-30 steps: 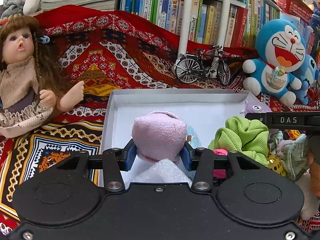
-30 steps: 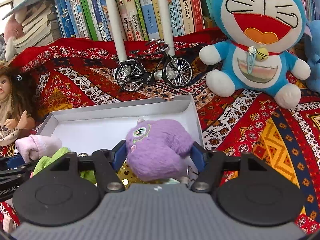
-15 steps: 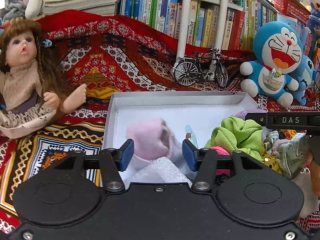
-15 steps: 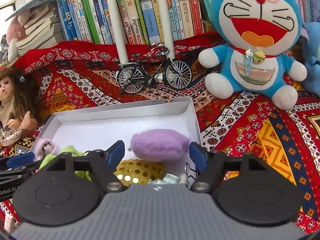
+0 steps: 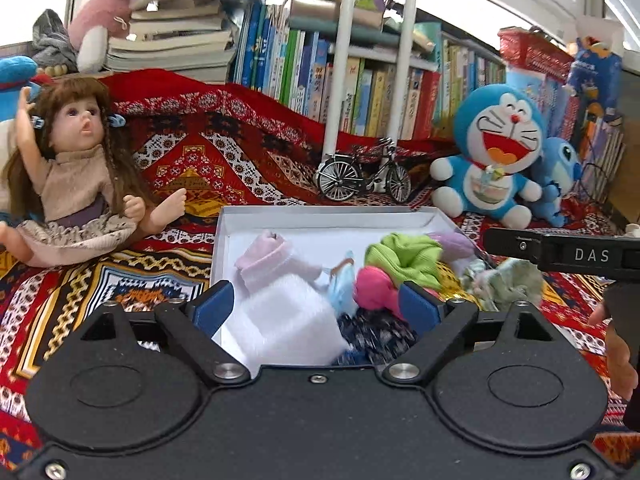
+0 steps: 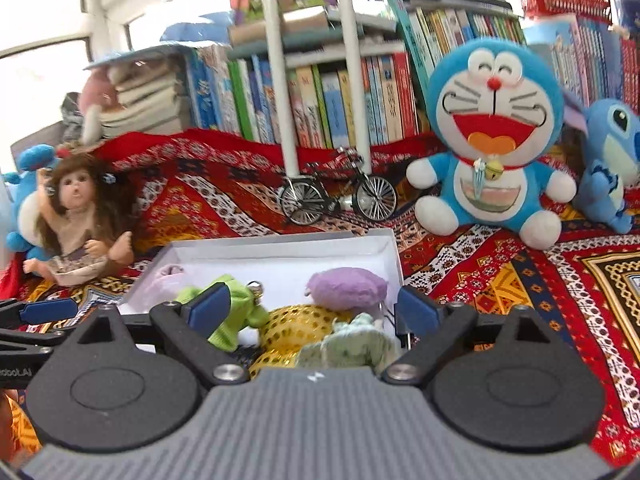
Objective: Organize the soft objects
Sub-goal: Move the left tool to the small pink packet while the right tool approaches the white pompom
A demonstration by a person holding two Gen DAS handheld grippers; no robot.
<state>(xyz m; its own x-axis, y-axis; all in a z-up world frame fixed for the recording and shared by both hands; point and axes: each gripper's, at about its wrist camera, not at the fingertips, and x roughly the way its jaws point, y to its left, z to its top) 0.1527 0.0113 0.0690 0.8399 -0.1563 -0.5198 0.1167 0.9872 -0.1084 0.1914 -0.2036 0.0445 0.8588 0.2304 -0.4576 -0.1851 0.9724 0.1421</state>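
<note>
Behind left hand-held gripper (image 5: 316, 306) | box (image 5: 320, 216) front hidden | contents blurred

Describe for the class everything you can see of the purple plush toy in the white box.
The purple plush is a small, rounded, fuzzy lump, lilac all over, lying on its side so no face shows. It rests inside the white box, in the far corner against the side wall nearest the blue cat plush. A gold sequinned piece lies just in front of it. The right gripper stands open before it, its jaws having just been opening; nothing grips the toy.
</note>
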